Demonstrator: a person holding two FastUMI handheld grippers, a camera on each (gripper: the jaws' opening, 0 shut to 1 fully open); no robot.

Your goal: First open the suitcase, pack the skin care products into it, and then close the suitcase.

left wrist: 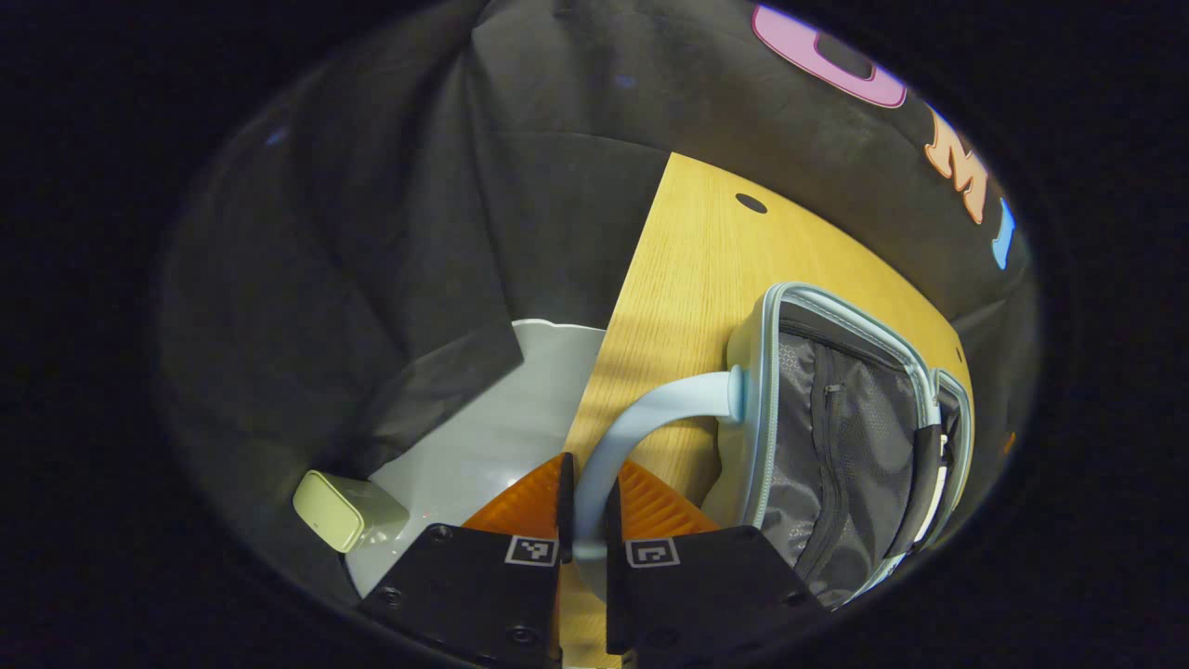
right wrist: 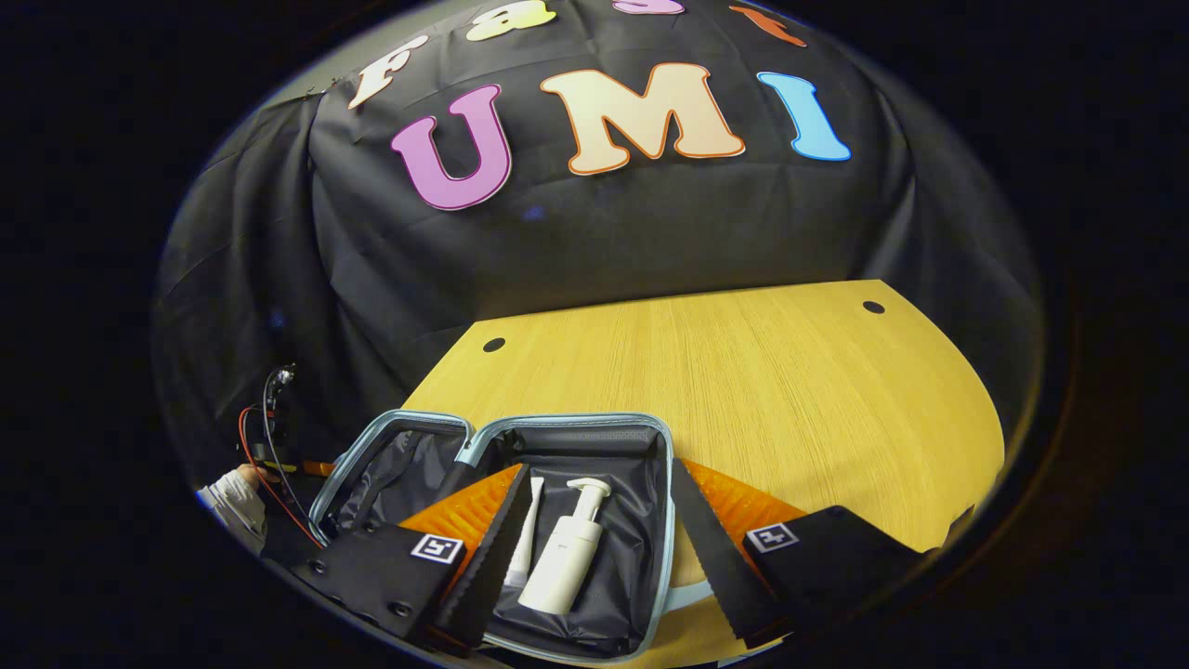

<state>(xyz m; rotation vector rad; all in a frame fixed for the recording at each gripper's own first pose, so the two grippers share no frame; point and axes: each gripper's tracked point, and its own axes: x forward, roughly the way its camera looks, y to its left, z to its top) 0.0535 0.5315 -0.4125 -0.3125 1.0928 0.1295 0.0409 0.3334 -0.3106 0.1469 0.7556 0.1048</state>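
While left gripper (left wrist: 585, 520) jaws pinch suitcase handle (left wrist: 641, 418), right gripper (right wrist: 604, 576) jaws spread above pump bottle (right wrist: 568, 548).

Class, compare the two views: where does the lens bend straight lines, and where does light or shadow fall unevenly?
Right gripper view: the table edge bows into a curve. Left gripper view: a shadow band crosses the wood near the suitcase, and its handle blurs close to the left gripper.

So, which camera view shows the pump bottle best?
The right gripper view: the pump bottle lies in the open suitcase beside a tube. The left gripper view shows the suitcase's lid and handle, not the bottle.
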